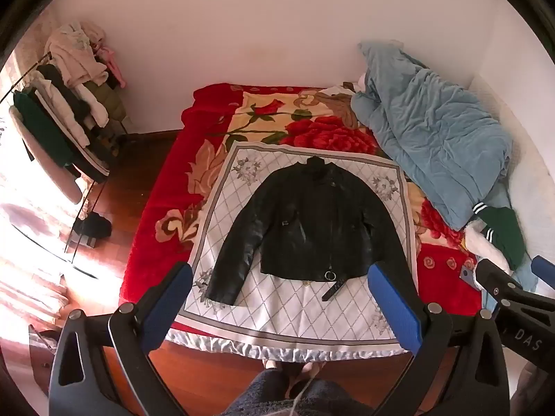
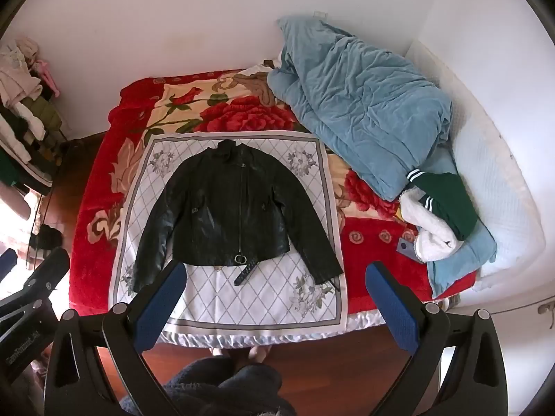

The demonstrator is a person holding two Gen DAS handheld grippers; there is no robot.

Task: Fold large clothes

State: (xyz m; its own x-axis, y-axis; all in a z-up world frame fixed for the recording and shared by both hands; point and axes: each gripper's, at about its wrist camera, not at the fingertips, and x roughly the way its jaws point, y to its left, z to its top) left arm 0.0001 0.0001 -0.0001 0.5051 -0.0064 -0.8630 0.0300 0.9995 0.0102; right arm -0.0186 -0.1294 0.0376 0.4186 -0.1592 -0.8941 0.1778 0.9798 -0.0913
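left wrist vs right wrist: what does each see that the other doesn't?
Only left wrist: the full clothes rack beside the bed, and the right gripper at frame edge.
Only right wrist: the white mattress edge to the right, the jacket's whole right-hand sleeve, and the left gripper.
Both: black jacket flat on the white patterned cloth, blue quilt, grippers open, empty.

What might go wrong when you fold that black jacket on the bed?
Three things, maybe. The black jacket looks shiny and stiff, so a sleeve might slip from the open right gripper or left gripper fingers. Its loose belt strap hangs past the hem and could stick out of the fold. The jacket lies on a thin white cloth, so a low pinch might grab that cloth too and drag it.
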